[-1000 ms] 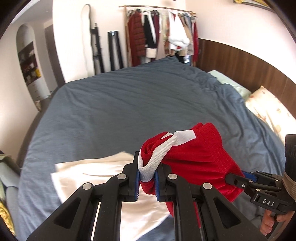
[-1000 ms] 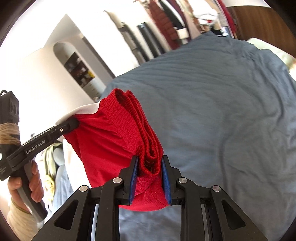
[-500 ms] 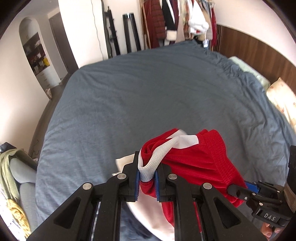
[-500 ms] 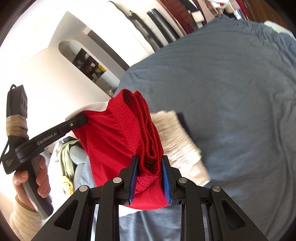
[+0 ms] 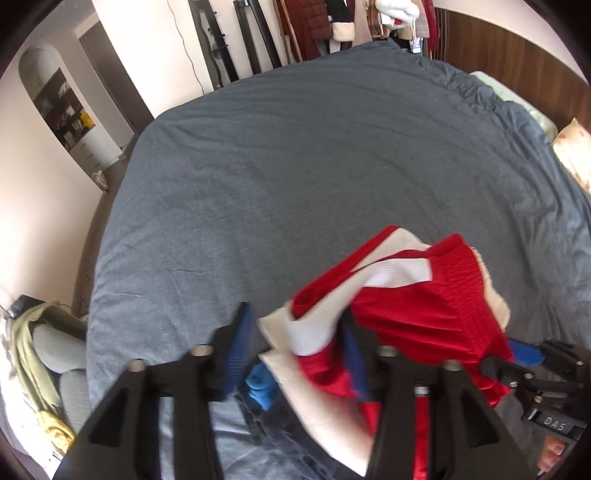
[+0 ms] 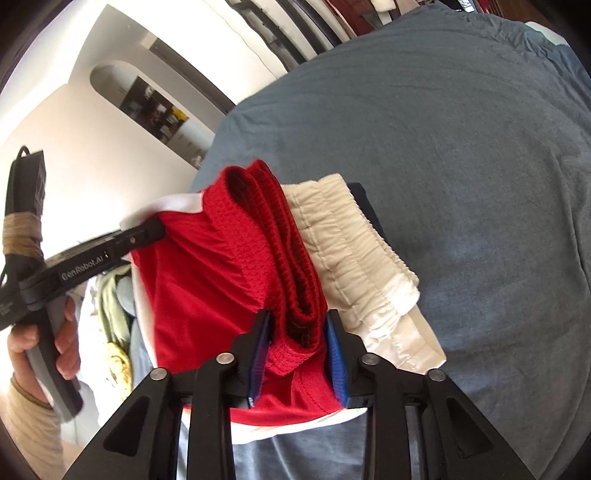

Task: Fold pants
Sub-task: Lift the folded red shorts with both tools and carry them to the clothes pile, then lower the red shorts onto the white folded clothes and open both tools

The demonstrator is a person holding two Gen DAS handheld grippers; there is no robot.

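The folded red shorts [image 5: 417, 310] with a white side stripe rest over a cream folded garment [image 6: 354, 251] on the grey bed cover [image 5: 295, 166]. My left gripper [image 5: 295, 339] is open, its blue pads apart, and the white-striped corner lies loose between them. My right gripper [image 6: 299, 350] stands a little apart around the thick red waistband [image 6: 284, 243], which still fills the gap. The left gripper also shows in the right wrist view [image 6: 144, 236], at the shorts' far corner. The right gripper shows in the left wrist view [image 5: 524, 362].
A blue garment [image 5: 258, 384] and a dark one [image 6: 364, 199] lie under the cream one. A clothes rail [image 5: 354, 22] stands at the far wall. Pillows [image 5: 572, 155] and a wooden headboard are at the right. Clothes are piled at the bed's left side [image 5: 40, 354].
Both grippers carried the red shorts forward and down onto the cream garment. The left gripper opened and let go of the white-striped corner. The right gripper's jaws widened slightly.
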